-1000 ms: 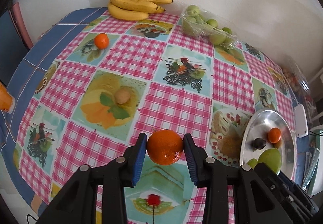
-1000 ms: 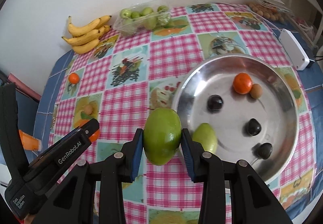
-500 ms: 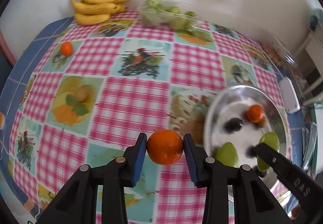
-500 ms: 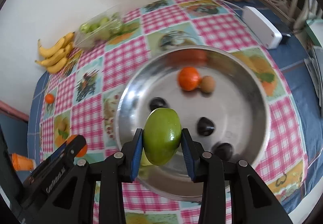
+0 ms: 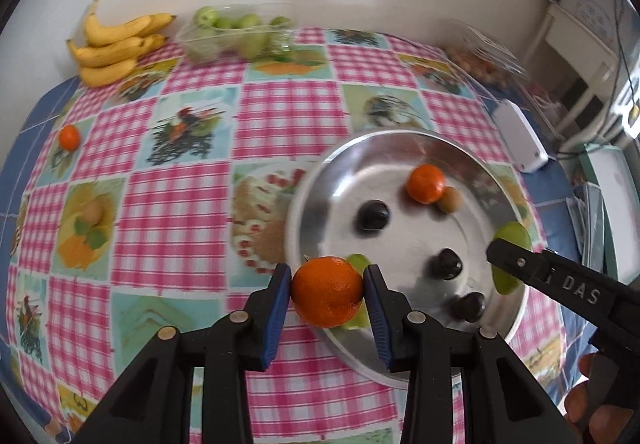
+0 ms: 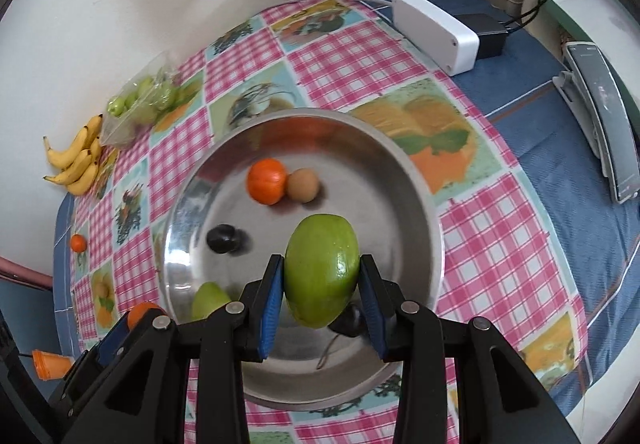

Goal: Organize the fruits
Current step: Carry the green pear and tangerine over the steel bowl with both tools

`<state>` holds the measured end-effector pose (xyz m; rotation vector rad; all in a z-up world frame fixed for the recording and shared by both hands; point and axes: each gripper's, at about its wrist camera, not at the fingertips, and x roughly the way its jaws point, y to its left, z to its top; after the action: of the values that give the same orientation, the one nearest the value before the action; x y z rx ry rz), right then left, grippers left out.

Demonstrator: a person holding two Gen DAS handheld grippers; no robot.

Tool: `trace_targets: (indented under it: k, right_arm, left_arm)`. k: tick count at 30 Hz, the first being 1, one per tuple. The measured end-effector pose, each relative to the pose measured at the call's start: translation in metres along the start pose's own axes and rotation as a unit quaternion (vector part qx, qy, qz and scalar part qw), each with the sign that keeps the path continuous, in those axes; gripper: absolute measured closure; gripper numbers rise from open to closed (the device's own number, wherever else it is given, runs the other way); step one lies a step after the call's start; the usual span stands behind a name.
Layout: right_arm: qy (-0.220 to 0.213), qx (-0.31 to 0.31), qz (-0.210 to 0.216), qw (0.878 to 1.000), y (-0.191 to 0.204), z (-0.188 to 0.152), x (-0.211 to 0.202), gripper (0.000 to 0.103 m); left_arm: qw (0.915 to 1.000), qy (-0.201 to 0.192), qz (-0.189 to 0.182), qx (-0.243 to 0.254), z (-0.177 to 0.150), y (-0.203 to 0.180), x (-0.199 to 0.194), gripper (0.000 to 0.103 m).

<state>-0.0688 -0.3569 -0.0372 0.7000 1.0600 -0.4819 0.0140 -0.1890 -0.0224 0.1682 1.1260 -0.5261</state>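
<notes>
While the right gripper point(image 6: 322, 280) pinches a green mango point(image 6: 321, 270) over the steel bowl point(image 6: 420, 200) at frame centre, the left gripper's point(image 5: 327, 294) jaws clamp an orange point(image 5: 327, 291) at its rim, likely both for dropping in.

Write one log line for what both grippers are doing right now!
left gripper: shut on round orange tangerine | right gripper: shut on big green mango | both above round silver metal bowl
</notes>
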Motion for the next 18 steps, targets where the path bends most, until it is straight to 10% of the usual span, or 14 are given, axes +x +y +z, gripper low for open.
trace_targets:
  k: [18]
  right_arm:
    - [0.015,0.004,-0.006,1.000,-0.011,0.008,0.027,0.064]
  left_arm:
    - [0.9991,-0.016,-0.007,0.038,0.016,-0.031,0.030,0.063]
